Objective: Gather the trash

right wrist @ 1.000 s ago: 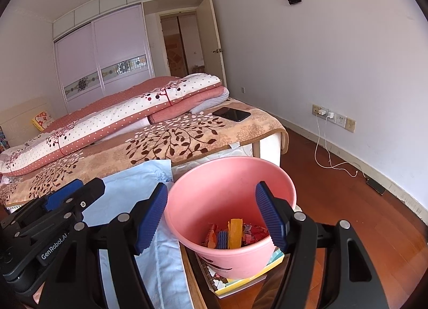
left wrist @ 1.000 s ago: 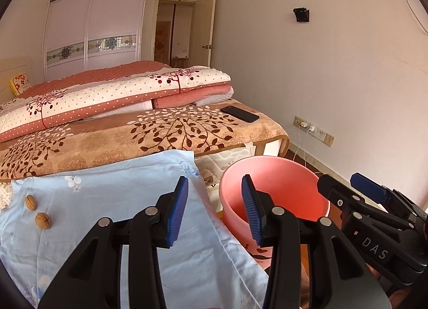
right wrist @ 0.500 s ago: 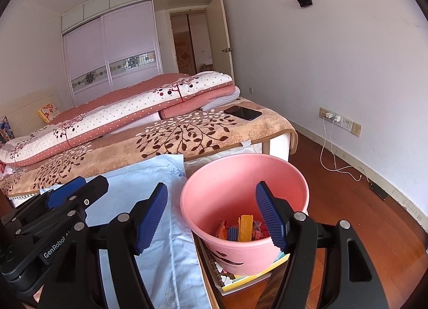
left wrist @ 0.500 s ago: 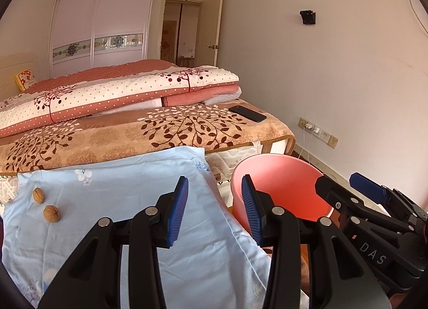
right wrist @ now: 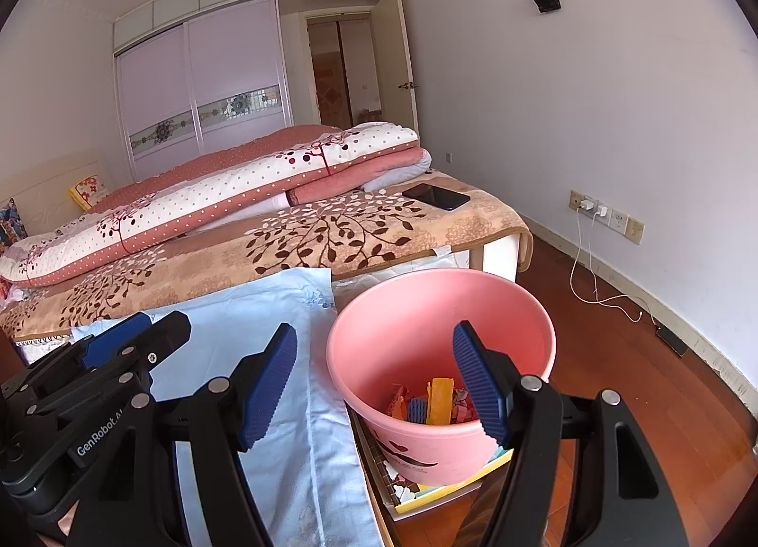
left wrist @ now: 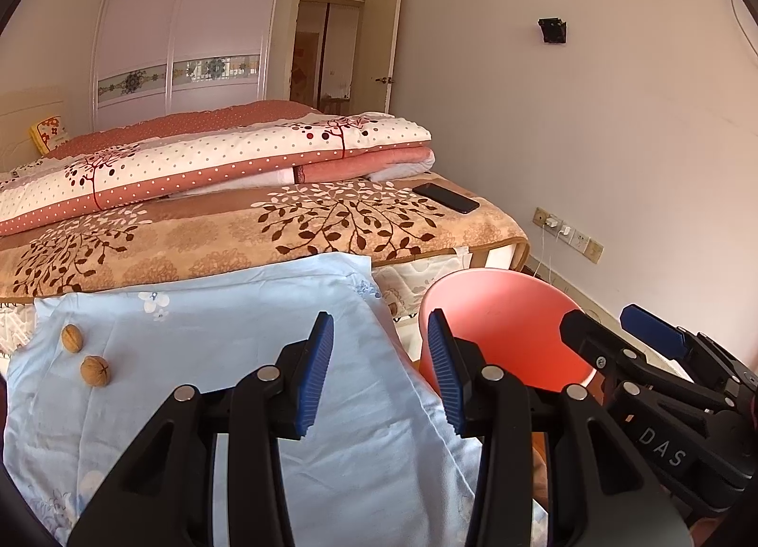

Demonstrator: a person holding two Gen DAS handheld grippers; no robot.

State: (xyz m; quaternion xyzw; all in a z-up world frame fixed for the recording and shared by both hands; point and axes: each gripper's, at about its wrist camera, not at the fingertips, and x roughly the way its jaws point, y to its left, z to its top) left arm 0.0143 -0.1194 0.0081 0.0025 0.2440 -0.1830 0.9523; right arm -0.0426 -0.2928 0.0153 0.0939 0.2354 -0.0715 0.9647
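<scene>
Shifting view only: both cameras now framing the scene a bit further right and higher than a second ago, walnuts and bucket sliding across the picture, nothing on the cloth itself relocating. Left gripper [left wrist: 379, 372] hanging over the blue cloth [left wrist: 237, 381] with jaws apart, nothing between the pads. Right gripper [right wrist: 379, 381] likewise spread and empty, hovering at the near rim of the pink bucket [right wrist: 521, 310], one pad in front of the bucket mouth, other over the cloth. Bucket sitting on a stack of books or boxes beside the cloth, already holding a small heap of coloured wrappers [right wrist: 436, 405], too jumbled to count. Judging progress as mostly done: wrappers binned, cloth otherwise bare except two walnuts [left wrist: 94, 371] lying near each other at its far left edge, well apart from the bucket. Unclear whether those count as trash; if so, two pickups remaining. Counting: one bucket, two walnuts, one phone [left wrist: 445, 197] on the bed, two grippers.
</scene>
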